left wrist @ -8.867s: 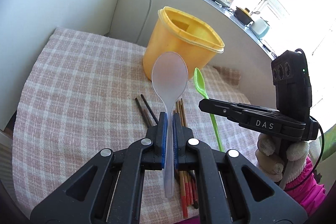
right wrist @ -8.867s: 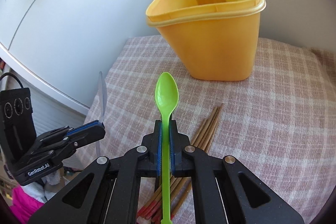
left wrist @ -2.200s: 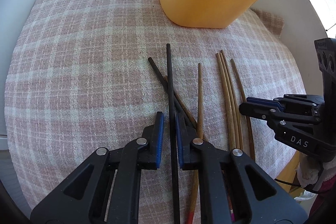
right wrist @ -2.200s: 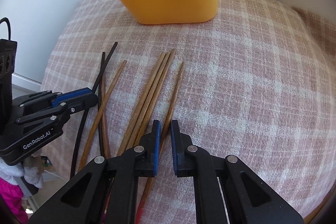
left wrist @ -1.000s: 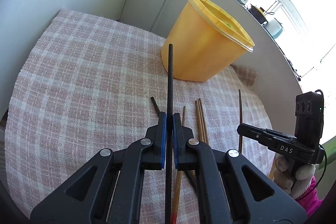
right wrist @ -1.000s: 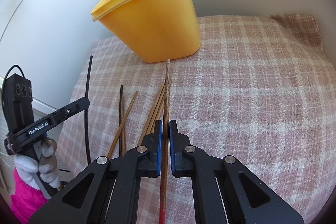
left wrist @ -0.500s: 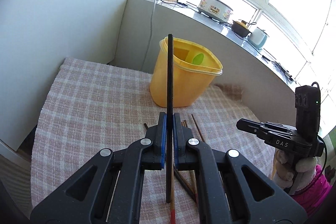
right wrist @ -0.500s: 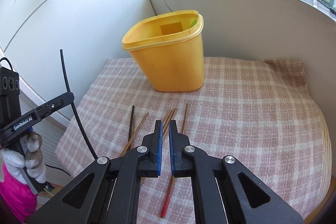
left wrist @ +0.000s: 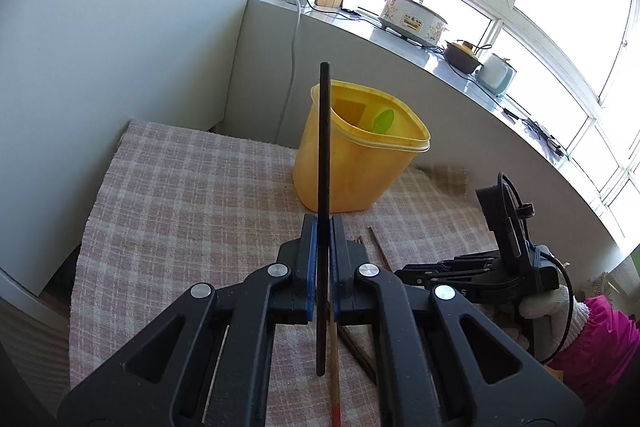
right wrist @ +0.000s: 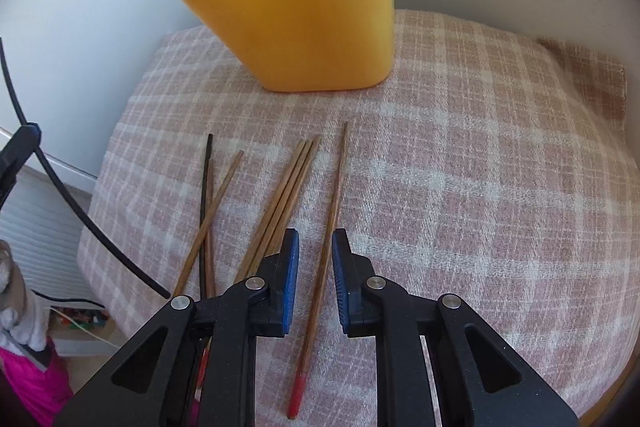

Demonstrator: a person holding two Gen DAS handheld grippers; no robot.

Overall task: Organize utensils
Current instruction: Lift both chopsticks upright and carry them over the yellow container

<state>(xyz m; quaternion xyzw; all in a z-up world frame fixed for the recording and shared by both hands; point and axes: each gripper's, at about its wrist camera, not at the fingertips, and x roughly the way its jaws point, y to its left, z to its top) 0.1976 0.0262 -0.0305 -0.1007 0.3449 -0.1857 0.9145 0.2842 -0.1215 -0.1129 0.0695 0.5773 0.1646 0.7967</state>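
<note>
My left gripper (left wrist: pixel 324 227) is shut on a black chopstick (left wrist: pixel 323 147) and holds it upright, high above the cloth, in front of the yellow tub (left wrist: pixel 352 167). A green spoon (left wrist: pixel 383 121) stands inside the tub. My right gripper (right wrist: pixel 315 247) is open and low over the cloth, its jaws on either side of a brown chopstick with a red end (right wrist: pixel 326 239). Several more brown chopsticks (right wrist: pixel 286 199) and one black chopstick (right wrist: pixel 206 195) lie to its left. The held black chopstick (right wrist: pixel 60 183) shows at the left edge of the right wrist view.
The yellow tub (right wrist: pixel 304 7) stands at the back of the pink checked cloth (right wrist: pixel 480 187), near a grey wall. A ledge behind holds a cooker (left wrist: pixel 412 17), pots and cables. The cloth's edge drops off at the left (right wrist: pixel 92 211).
My right gripper has let go of the brown chopstick, opened and dropped low over the one on the cloth. My left gripper has lifted the black chopstick a little higher.
</note>
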